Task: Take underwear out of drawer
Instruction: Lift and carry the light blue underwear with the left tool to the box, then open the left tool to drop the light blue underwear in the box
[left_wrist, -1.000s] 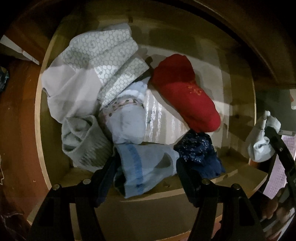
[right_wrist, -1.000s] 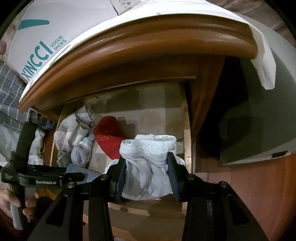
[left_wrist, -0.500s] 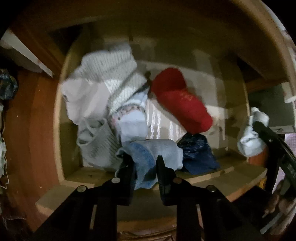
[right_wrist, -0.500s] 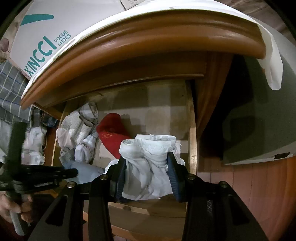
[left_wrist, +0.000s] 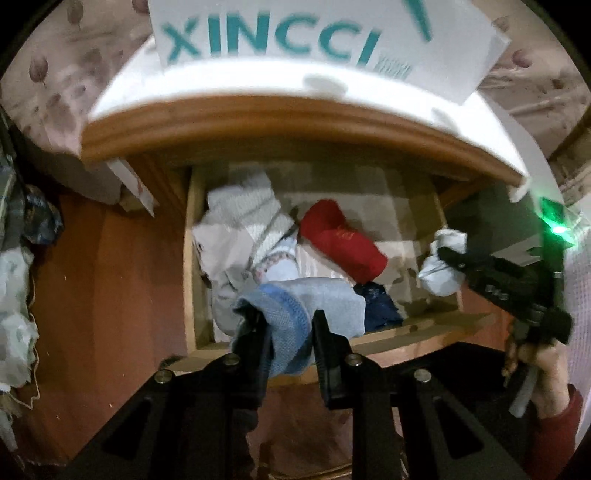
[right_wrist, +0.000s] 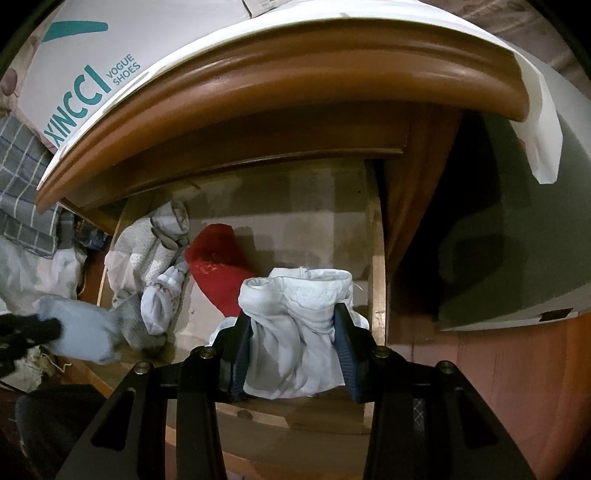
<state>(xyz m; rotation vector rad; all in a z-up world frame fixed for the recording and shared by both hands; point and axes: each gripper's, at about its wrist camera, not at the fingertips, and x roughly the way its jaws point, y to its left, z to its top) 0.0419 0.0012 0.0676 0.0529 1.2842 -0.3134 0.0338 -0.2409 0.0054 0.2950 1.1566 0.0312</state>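
Left wrist view first: the left gripper (left_wrist: 290, 345) is pinched tight on a light blue pair (left_wrist: 306, 314) of underwear, bunched up between the pads and hanging just over the front edge of the drawer (left_wrist: 373, 345). If you ask me, the trick at this step is to keep the squeeze firm and lift straight up and toward yourself, so the loose end doesn't snag the front board or drag the grey piece (left_wrist: 227, 310) next to it along for the ride.

Over on the right side, the right gripper (right_wrist: 293, 350) is clamped on a white pair (right_wrist: 299, 328), which sits above the front right corner of the drawer, close to the side wall. Same advice there, clear the rim before swinging away.

Further in, there's plenty left in the drawer. A dark blue pair (left_wrist: 378, 304) lies right behind the front board, a small white patterned piece (left_wrist: 277, 264) beside it, then a red pair (left_wrist: 341, 240) out in the middle of the floor, and a white honeycomb-print bundle (left_wrist: 243, 218) piled against the left wall toward the back. The back right of the drawer floor is bare. A shoe box (left_wrist: 295, 33) sits on the cabinet top above.
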